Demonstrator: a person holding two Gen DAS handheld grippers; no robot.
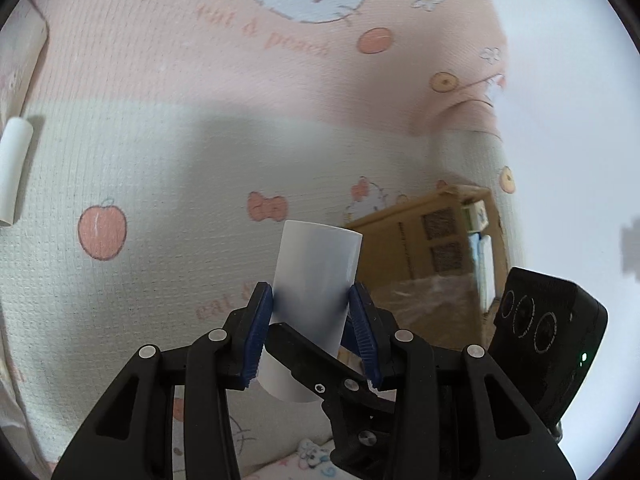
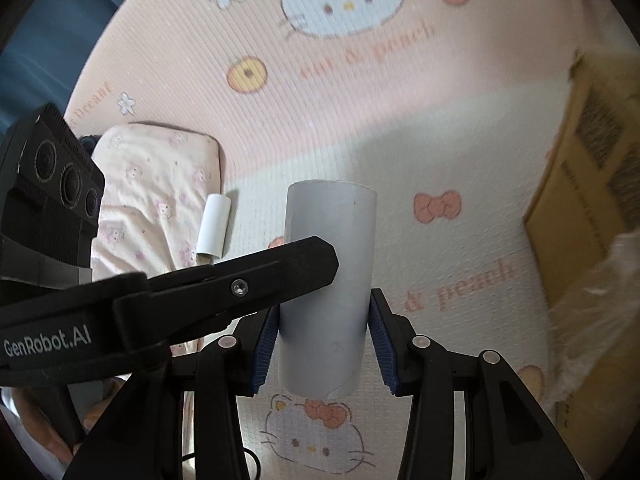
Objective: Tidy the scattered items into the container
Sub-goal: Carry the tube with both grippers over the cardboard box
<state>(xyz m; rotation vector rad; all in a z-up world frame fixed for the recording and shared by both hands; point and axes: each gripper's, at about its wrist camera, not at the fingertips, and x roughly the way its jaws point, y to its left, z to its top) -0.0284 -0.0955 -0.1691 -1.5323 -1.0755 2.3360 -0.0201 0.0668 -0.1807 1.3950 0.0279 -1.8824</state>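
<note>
My left gripper is shut on a white paper tube, held above the patterned mat. My right gripper is shut on a second white tube. The two grippers sit close together; the left gripper's body crosses in front of the right one's tube. The cardboard box lies ahead to the right in the left wrist view and at the right edge in the right wrist view. Another white tube lies on the mat beside a pillow; it also shows at the left edge of the left wrist view.
A pink and cream cartoon-print mat covers the floor. A pink pillow lies at the left. Clear plastic wrap hangs at the box's near side. A white wall stands to the right.
</note>
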